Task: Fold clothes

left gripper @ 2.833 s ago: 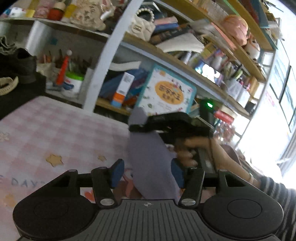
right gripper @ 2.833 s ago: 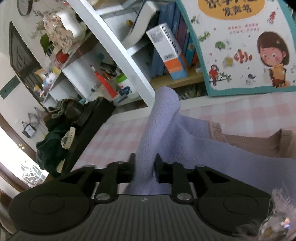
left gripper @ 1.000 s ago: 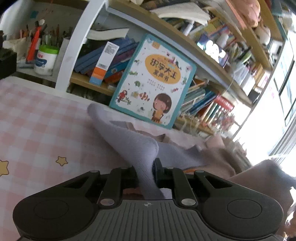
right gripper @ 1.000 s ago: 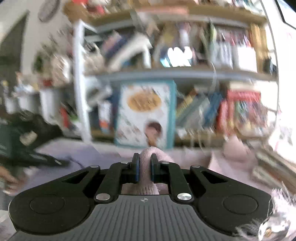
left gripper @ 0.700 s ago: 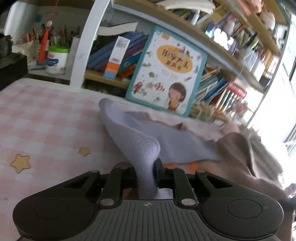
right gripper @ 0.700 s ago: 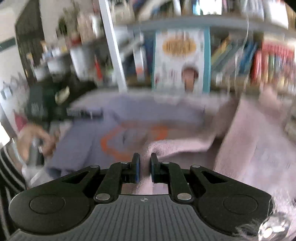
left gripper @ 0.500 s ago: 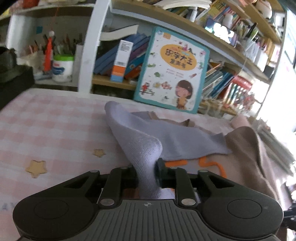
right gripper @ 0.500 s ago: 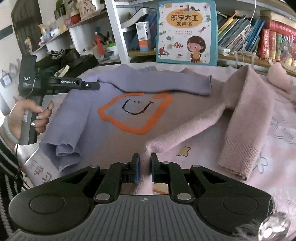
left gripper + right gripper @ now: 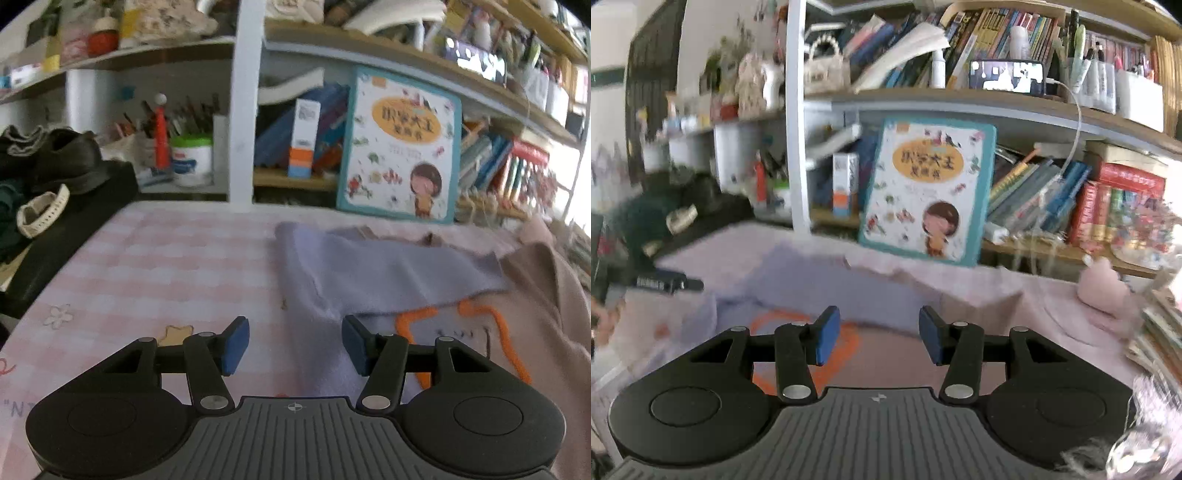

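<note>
We see both grippers, left (image 9: 293,345) and right (image 9: 875,334), gaping empty over a sweater (image 9: 388,273) on pink checked bedding (image 9: 177,258); bookshelves (image 9: 997,107) fill the upper frame.

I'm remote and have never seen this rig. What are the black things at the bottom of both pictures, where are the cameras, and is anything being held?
Each picture comes from a camera on a hand-held two-finger tool, looking forward along its fingers. The left tool and right tool both stand open with blue pads, holding nothing. Ahead, on a pink checked cloth-covered surface, lies a lilac and pink knit sweater with an orange outline, one sleeve laid across it. Behind stands a teal-bordered children's picture book against crowded shelves.
</note>
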`<state>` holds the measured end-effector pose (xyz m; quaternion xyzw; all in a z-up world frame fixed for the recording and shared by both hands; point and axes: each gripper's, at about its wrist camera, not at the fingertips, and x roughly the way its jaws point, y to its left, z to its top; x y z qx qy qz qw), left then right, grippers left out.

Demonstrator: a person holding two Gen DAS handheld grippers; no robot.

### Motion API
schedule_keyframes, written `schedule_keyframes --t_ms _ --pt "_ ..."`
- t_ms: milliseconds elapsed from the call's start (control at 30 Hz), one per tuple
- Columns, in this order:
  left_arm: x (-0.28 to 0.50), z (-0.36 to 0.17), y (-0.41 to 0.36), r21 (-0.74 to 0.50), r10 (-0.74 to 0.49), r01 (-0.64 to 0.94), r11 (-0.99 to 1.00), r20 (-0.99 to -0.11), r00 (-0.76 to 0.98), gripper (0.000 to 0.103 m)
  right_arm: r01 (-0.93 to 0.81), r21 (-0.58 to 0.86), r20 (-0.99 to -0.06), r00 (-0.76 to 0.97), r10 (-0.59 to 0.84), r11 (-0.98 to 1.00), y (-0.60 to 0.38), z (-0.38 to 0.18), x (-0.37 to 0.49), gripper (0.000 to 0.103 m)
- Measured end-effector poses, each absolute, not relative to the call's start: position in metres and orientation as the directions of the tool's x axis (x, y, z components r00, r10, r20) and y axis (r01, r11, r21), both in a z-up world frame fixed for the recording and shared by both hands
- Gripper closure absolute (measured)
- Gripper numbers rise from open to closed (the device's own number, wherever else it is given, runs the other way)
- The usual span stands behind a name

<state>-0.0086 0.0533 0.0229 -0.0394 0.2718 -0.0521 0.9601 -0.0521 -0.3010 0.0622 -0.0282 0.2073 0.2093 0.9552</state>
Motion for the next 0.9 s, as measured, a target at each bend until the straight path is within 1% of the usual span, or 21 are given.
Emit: schedule_keyframes --t_ms 67,200,367,433,533,633,733,867,900 --pt "-0.01 0.031 0.047 -0.106 -0.142 0.103 0.989 -0.488 0.861 0.046 -0.432 0.054 -0.429 0.804 0.411 0.9 -0.293 0.054 -0.036 0.058" --pt "-0.005 0.044 0.016 -0.07 -0.223 0.215 0.974 -0.452 0.864 0.046 -0.453 0.016 -0.518 0.759 0.395 0.891 -0.278 0.026 -0.007 0.06" --pt "0.008 0.054 -0.033 0.0 -0.325 0.36 0.933 -0.426 0.844 0.047 -0.39 -0.099 -0.602 0.756 0.257 0.916 -0.279 -0.012 0.014 0.06" --pt "0.017 0.053 -0.056 0.043 -0.341 0.394 0.918 -0.42 0.841 0.048 -0.365 -0.102 -0.638 0.738 0.221 0.925 -0.288 -0.025 0.019 0.061" --pt "0.032 0.042 -0.098 0.127 -0.374 0.469 0.874 -0.442 0.816 0.048 -0.358 0.003 -0.64 0.717 0.277 0.934 -0.311 -0.031 0.017 0.061" --pt "0.047 0.031 -0.141 0.21 -0.402 0.541 0.815 -0.468 0.787 0.048 -0.361 0.013 -0.627 0.723 0.289 0.932 -0.32 -0.032 0.01 0.062" --pt "0.055 0.014 -0.175 0.265 -0.42 0.592 0.761 -0.495 0.761 0.048 -0.339 0.013 -0.608 0.744 0.276 0.941 -0.32 -0.034 0.004 0.062" --pt "0.065 -0.008 -0.207 0.341 -0.395 0.617 0.709 -0.532 0.749 0.048 -0.298 0.009 -0.59 0.769 0.246 0.954 -0.315 -0.036 -0.005 0.061" --pt "0.067 -0.011 -0.211 0.349 -0.391 0.619 0.704 -0.537 0.748 0.052 -0.29 0.007 -0.586 0.775 0.239 0.957 -0.314 -0.036 -0.007 0.061"
